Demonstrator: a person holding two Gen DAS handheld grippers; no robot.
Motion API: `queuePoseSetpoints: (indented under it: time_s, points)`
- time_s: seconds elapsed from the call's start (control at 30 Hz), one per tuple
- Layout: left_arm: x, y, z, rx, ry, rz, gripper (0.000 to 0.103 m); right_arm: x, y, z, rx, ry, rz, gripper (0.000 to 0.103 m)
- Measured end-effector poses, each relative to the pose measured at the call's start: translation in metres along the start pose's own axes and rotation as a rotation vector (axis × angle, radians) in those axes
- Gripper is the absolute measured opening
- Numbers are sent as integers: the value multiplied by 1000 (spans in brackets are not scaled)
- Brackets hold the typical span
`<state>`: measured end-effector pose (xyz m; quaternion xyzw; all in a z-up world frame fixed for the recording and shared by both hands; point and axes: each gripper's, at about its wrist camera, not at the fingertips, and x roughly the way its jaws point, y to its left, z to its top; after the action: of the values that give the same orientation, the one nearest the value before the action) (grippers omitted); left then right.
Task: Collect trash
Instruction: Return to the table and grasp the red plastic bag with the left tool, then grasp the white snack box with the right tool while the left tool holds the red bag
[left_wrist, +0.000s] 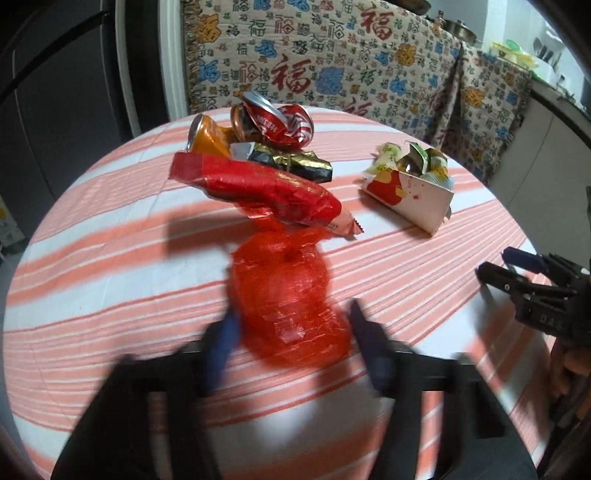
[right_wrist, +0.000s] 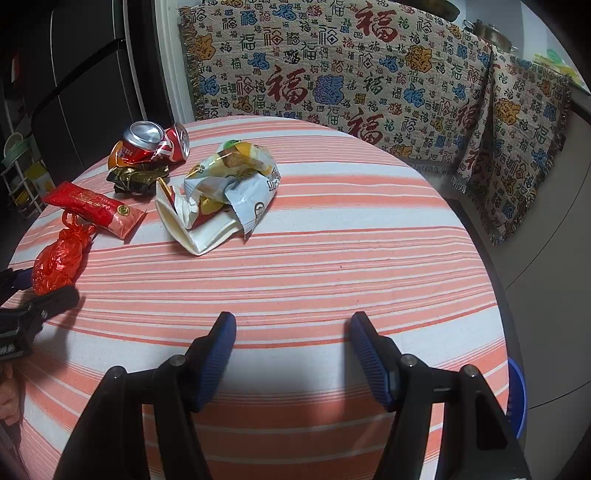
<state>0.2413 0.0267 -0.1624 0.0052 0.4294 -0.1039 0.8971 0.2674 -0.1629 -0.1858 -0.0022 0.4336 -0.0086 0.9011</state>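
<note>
A crumpled red plastic bag (left_wrist: 288, 299) lies on the striped round table (left_wrist: 110, 266). My left gripper (left_wrist: 291, 314) is open, its blue-padded fingers (left_wrist: 225, 332) either side of the bag; the view is blurred. Beyond it lie a red snack wrapper (left_wrist: 258, 188), a black-gold wrapper (left_wrist: 291, 162) and crushed cans (left_wrist: 273, 123). A white carton stuffed with wrappers (left_wrist: 410, 188) sits to the right. My right gripper (right_wrist: 291, 332) is open and empty over bare table; the bag (right_wrist: 59, 262), carton (right_wrist: 221, 195) and cans (right_wrist: 155, 144) show ahead and left of it.
A patterned cloth with Chinese characters (right_wrist: 351, 74) drapes furniture behind the table. A dark refrigerator (right_wrist: 81, 74) stands at the back left. A blue stool (right_wrist: 517, 395) shows past the table's right edge. A counter with dishes (left_wrist: 524, 51) is at the far right.
</note>
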Motion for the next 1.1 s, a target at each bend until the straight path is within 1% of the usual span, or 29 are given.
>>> queuePoseSetpoints:
  time_s: [0.07,0.17,0.2,0.3,0.37,0.43,0.47,0.57,0.6,0.63,0.67,0.73,0.8,0.83,0.87,0.9,0.93,0.97,1.0,1.07,1.1]
  points:
    - [-5,6,-4,-17,-6,-26,39,0,0,0,1,0,0,66]
    - [-13,14,-13,-30,-6,-35,38,0,1,0,-8,-1,5,67]
    - [-17,17,-17,-34,-6,-38,38,-1,4,0,-18,-4,34,65]
    - [-27,23,-29,-47,0,-54,38,-6,12,3,-27,-29,159,65]
    - [-31,24,-35,-46,6,-57,38,-8,20,13,-48,-61,187,65]
    - [-34,25,-40,-44,7,-61,38,-8,31,28,-86,-83,212,62]
    - [-35,25,-41,-45,8,-63,38,-6,37,33,-103,-83,219,60]
    - [-37,28,-43,-52,9,-68,38,11,54,51,-146,-46,230,49]
    - [-38,29,-43,-55,10,-70,38,18,58,55,-148,-35,238,38]
    - [-39,29,-44,-54,11,-72,38,22,60,57,-146,-24,241,29]
    - [-41,29,-44,-53,13,-74,38,28,62,59,-133,-9,248,11]
    - [-44,31,-47,-45,18,-86,38,25,62,55,-96,-5,272,11]
    - [-46,33,-50,-42,25,-92,40,13,63,45,-91,4,300,10]
    - [-46,34,-51,-44,25,-92,41,5,66,38,-96,16,289,10]
    - [-47,35,-52,-49,25,-93,45,-2,67,31,-94,31,290,10]
    - [-48,36,-53,-55,27,-97,53,-10,68,22,-82,60,303,10]
    - [-48,37,-53,-58,25,-101,58,-17,69,15,-74,79,311,10]
    - [-49,37,-53,-59,22,-102,72,-25,72,6,-78,94,320,10]
    - [-50,37,-53,-55,18,-96,81,-32,76,-1,-92,94,331,12]
    - [-49,36,-53,-46,13,-79,83,-41,82,-11,-118,87,334,14]
    - [-49,36,-53,-47,17,-76,83,-44,84,-14,-130,82,330,18]
